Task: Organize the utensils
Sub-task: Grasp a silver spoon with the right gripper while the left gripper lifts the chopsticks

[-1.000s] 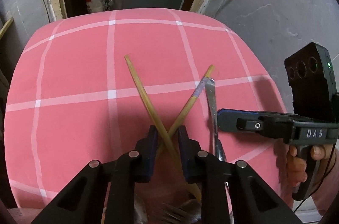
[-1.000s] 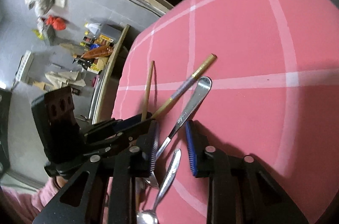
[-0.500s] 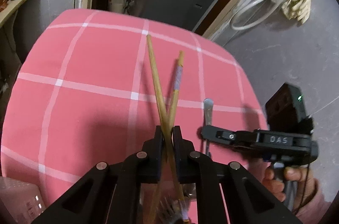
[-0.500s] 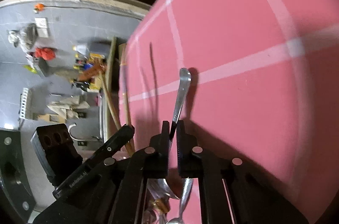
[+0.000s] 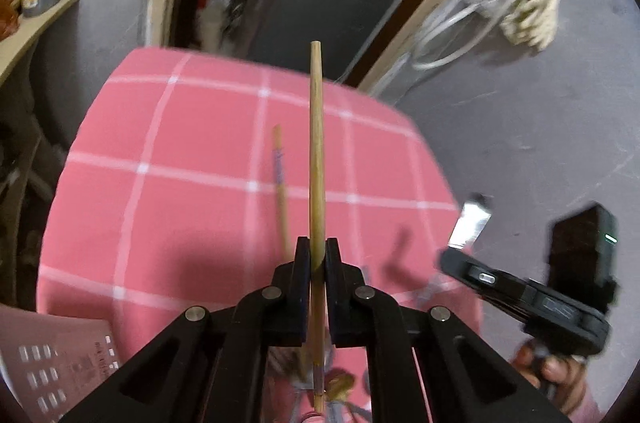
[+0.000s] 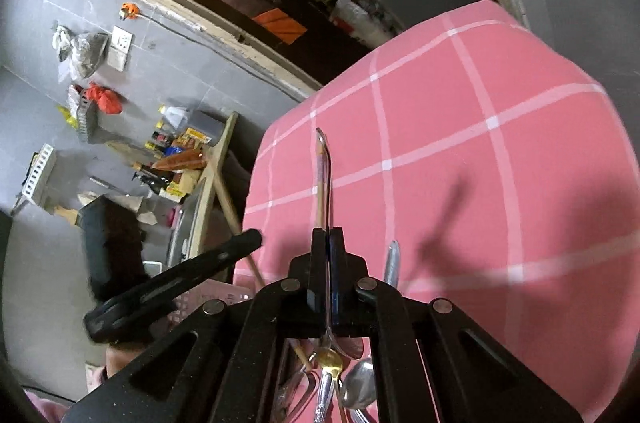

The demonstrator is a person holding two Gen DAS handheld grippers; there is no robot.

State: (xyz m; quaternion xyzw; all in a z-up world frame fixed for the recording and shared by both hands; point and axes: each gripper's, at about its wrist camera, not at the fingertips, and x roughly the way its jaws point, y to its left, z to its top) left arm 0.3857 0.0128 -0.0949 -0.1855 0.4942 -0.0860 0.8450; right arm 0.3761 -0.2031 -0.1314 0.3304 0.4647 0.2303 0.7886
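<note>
The left gripper (image 5: 316,255) is pinching a plain wooden chopstick (image 5: 316,159) partway along its length. The stick runs straight out ahead, in line with the fingers, its far tip raised clear of the pink checked tablecloth (image 5: 192,183). The right gripper (image 6: 328,255) is pressed together on the thin handle of a metal spoon (image 6: 327,183), which likewise points forward along the fingers, its bowl end back under the gripper.

A second chopstick (image 5: 281,183), marked with a purple band, lies on the tablecloth just left of the held one in the left view. Its long axis is nearly parallel to the held stick, and it is well apart from the cloth's far edge. It is the left gripper's nearer neighbour; the right gripper sits off to the right side of the cloth.

More cutlery (image 6: 344,383), spoons among them, lies heaped on the near part of the cloth beneath both grippers. A pink slotted basket (image 5: 52,367) shows at the cloth's near left corner, probably the place for sorted pieces, so the left gripper is the closer one to it
</note>
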